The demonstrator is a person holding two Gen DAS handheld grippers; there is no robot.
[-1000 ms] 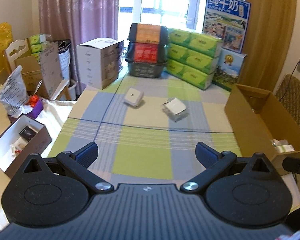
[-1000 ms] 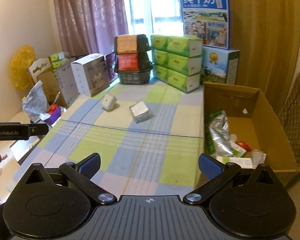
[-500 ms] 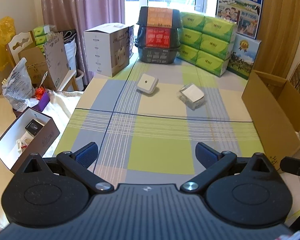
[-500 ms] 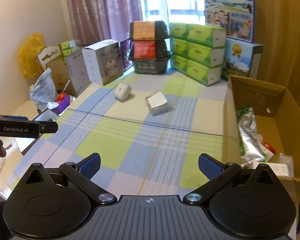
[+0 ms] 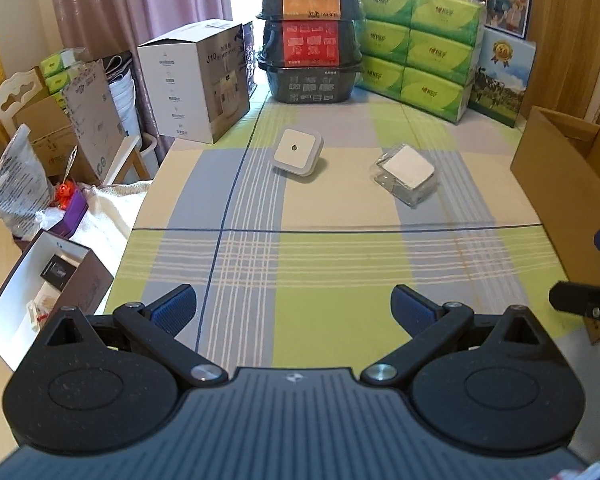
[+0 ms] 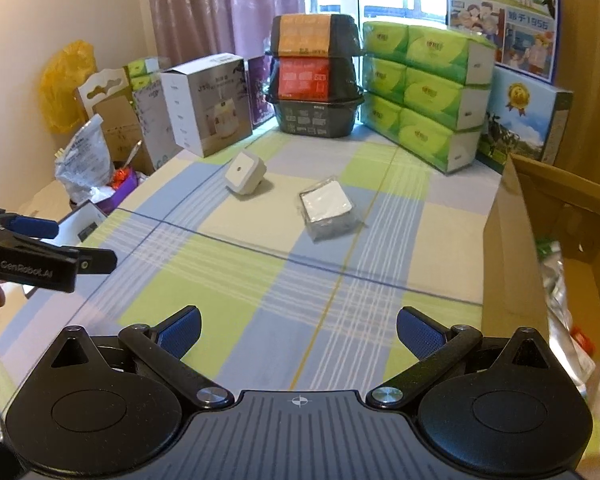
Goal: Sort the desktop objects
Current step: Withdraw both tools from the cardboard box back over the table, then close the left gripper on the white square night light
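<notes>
**Two white things left to put away**

White is the colour of both things on the checked cloth [image 5: 340, 280]: a small white block [image 5: 297, 151] with a dot, tipped up on one edge, and a white pad in clear wrap [image 5: 406, 172] near it. The brown box [image 6: 512, 248] on the right has packets in it, and the white tray [image 5: 32, 292] on the left holds small things. The left gripper [image 5: 294, 310] and right gripper [image 6: 298, 330] are wide apart and empty, far from both
</notes>
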